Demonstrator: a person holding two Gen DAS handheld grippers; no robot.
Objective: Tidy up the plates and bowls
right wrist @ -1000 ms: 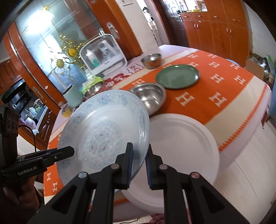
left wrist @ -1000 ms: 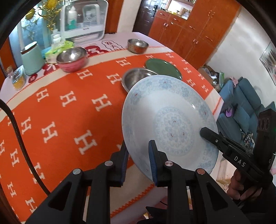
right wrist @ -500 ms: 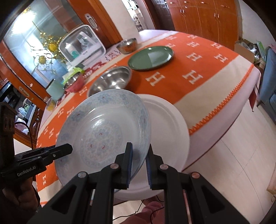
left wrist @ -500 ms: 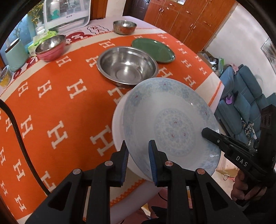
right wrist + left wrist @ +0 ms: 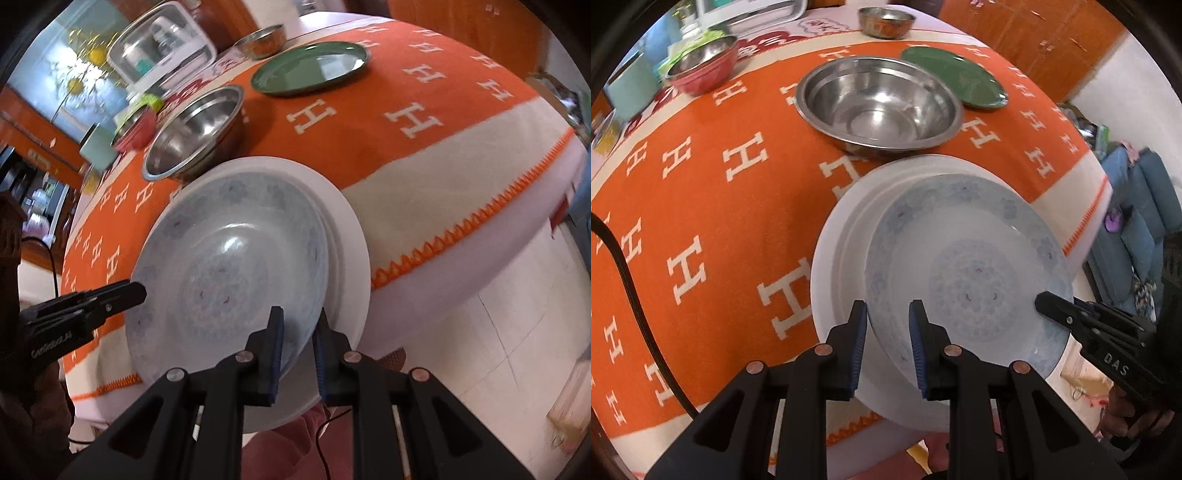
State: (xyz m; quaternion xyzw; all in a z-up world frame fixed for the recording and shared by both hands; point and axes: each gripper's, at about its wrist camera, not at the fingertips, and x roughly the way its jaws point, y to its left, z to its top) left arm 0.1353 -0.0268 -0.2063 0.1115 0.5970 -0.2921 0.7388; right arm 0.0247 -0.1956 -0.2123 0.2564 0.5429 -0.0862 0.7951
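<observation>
Lettering "DAS" on R tongs (image 5: 1049, 303) | "H" on tablecloth (image 5: 701, 229)

In my left view, the patterned plate (image 5: 967, 273) sits lower right, over the plain plate (image 5: 846, 240) at the table's (image 5: 701, 206) near edge; the steel bowl (image 5: 879, 103) lies above, another plate (image 5: 955, 79) upper right.

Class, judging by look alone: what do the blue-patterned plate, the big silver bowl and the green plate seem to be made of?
Blue-patterned plate: probably glazed ceramic; glossy highlights over a printed pattern.
Big silver bowl: most likely stainless steel; mirror-like grey reflections.
Green plate: smooth and shiny, perhaps enamel or glazed ceramic; the look leaves it open.
</observation>
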